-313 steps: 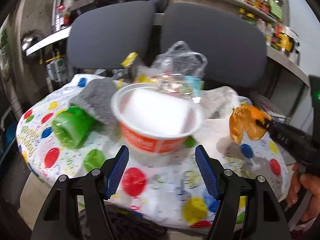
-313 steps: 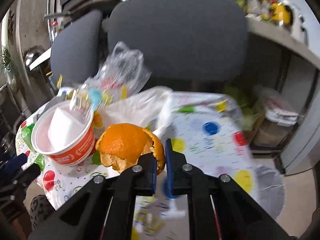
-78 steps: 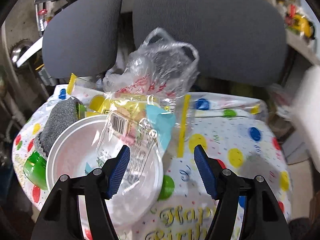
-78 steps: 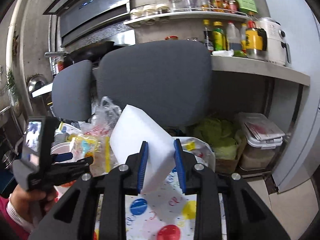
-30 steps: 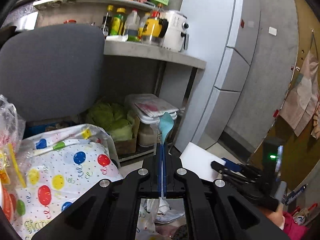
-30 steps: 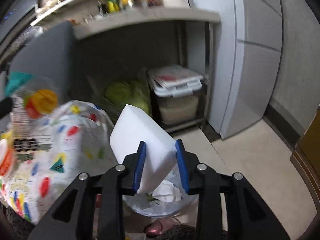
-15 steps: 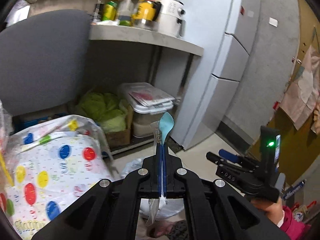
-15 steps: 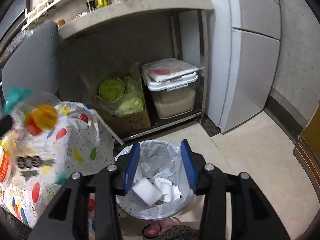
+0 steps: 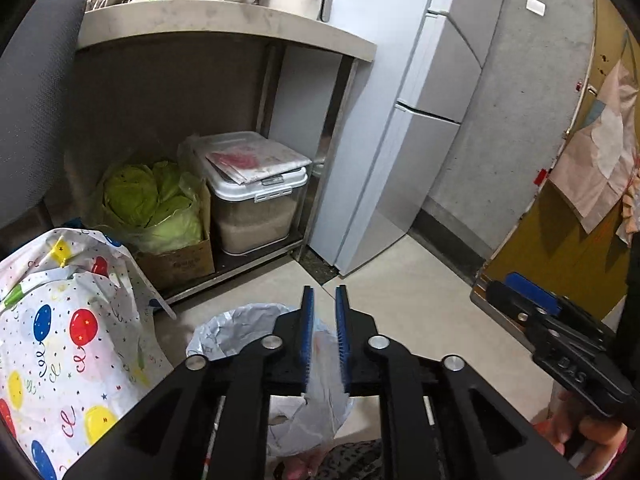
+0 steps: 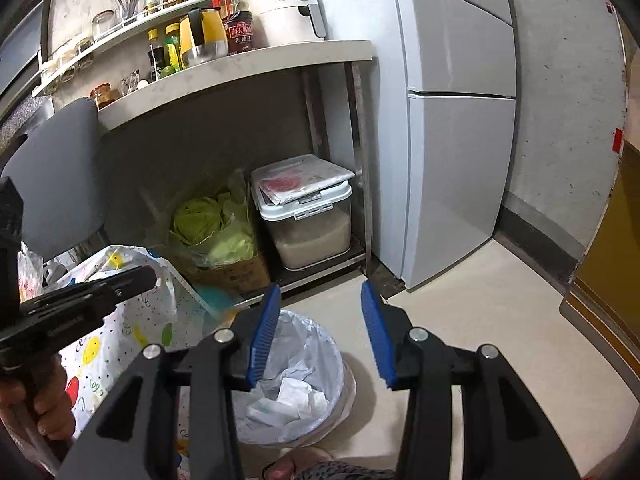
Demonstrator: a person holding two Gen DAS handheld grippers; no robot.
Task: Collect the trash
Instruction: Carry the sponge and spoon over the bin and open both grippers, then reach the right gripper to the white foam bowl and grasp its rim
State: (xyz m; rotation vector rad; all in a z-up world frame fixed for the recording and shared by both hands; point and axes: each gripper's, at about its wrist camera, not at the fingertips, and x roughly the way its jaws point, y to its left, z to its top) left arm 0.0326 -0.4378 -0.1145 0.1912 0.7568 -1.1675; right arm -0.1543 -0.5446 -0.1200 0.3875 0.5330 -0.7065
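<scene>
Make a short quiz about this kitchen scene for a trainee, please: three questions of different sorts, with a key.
1. True or false: the right gripper holds a piece of trash between its pads.
2. What sits right beside the lidded container under the counter?
A. a cabbage in a cardboard box
B. a yellow kettle
C. a folded chair
3. In a few words: what lines the trash bin on the floor?

Key
1. False: its jaws are open with nothing between them.
2. A: the cabbage lies in the cardboard box, left of the container in the right wrist view.
3. A plastic bag.
</scene>
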